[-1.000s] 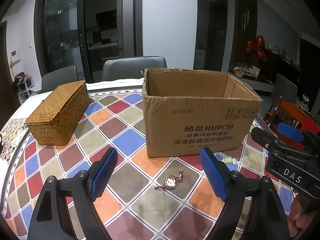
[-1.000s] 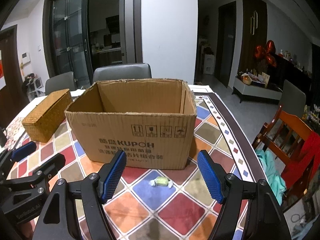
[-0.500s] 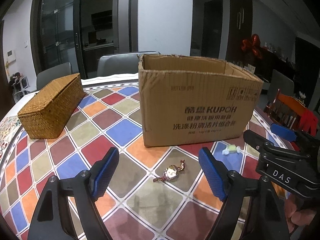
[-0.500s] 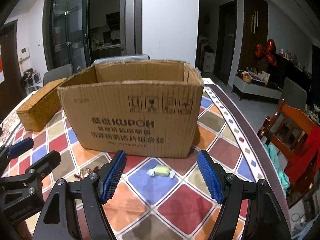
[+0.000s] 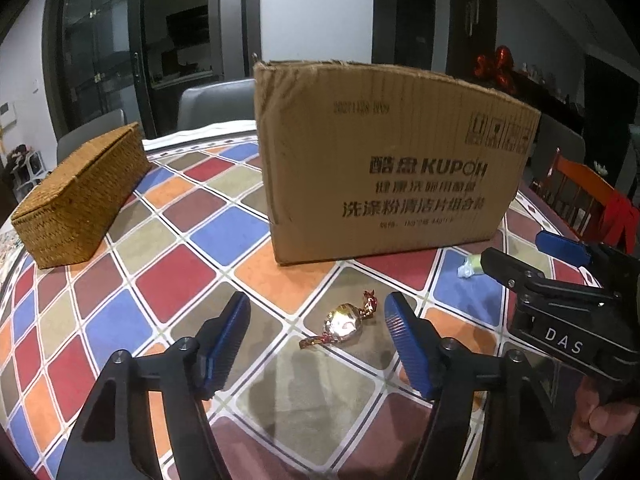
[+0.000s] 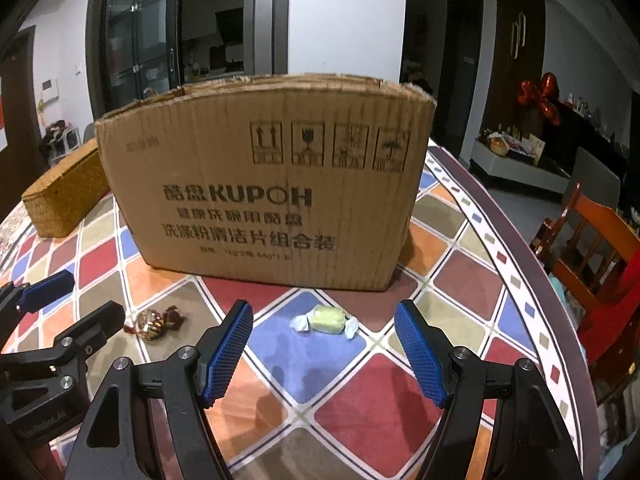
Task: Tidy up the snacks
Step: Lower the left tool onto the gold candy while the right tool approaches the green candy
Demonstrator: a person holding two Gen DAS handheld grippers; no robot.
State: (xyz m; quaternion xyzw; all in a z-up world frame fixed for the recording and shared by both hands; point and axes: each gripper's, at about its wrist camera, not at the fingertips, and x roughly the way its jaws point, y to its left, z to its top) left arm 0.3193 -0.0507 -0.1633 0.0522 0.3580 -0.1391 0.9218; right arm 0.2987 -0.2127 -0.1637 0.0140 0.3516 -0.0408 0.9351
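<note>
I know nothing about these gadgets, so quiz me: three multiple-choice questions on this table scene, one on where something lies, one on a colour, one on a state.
1. Where does the gold foil-wrapped candy lie?
A. inside the brown cardboard box
B. on the checked tablecloth in front of the box
C. on the woven wicker basket

2. What colour is the candy in the clear twisted wrapper?
A. pale green
B. red
C. black

3. How is the left gripper placed?
A. clamped on the box
B. holding the basket
C. pads either side of the gold candy, not touching it

Answers: 1 B, it rests on the cloth short of the box. 2 A, green shows through the wrapper. 3 C, gaps remain on both sides while the jaws are closing.
</note>
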